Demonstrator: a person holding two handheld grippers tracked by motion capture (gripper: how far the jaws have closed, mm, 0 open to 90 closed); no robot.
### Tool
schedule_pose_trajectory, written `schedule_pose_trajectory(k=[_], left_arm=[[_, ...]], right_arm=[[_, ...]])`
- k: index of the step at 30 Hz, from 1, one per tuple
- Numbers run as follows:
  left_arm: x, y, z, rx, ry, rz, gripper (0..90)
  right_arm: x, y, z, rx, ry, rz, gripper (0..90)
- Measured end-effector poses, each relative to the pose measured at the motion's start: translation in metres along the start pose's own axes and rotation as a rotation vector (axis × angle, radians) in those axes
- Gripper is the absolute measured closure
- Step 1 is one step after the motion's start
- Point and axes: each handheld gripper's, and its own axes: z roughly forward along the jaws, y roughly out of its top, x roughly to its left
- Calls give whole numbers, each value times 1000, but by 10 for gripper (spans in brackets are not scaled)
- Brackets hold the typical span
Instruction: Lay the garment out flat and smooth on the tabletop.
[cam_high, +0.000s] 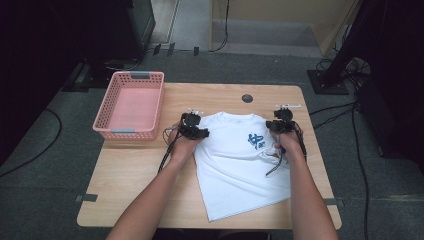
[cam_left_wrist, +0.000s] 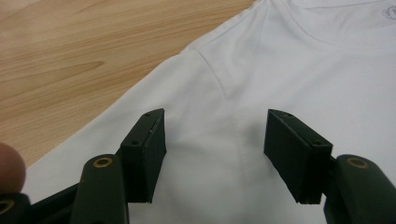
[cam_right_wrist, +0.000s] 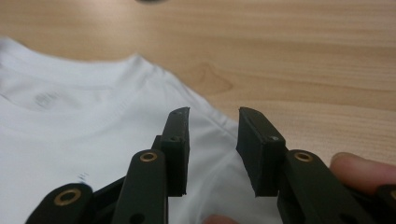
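Hand-held gripper left (cam_left_wrist: 215, 156) and right (cam_right_wrist: 212, 151): jaws apart, gripping nothing, poised over opposite shoulders of shirt (cam_high: 235, 160). Spread flat on counter (cam_high: 135, 170), probably for folding.

Beside our work: a basket on the bench

We see a pink basket (cam_high: 129, 105) on the wooden bench's (cam_high: 140, 170) far left corner, a dark round grommet (cam_high: 247, 98) near its far edge.
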Motion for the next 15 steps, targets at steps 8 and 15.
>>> schedule_pose_trajectory(k=[8, 15], left_arm=[[4, -13, -19, -36, -39, 49, 377], [19, -23, -26, -12, -32, 51, 377]], right_arm=[[-20, -8, -34, 35, 20, 70, 682], [-26, -35, -56, 109, -1, -10, 664]])
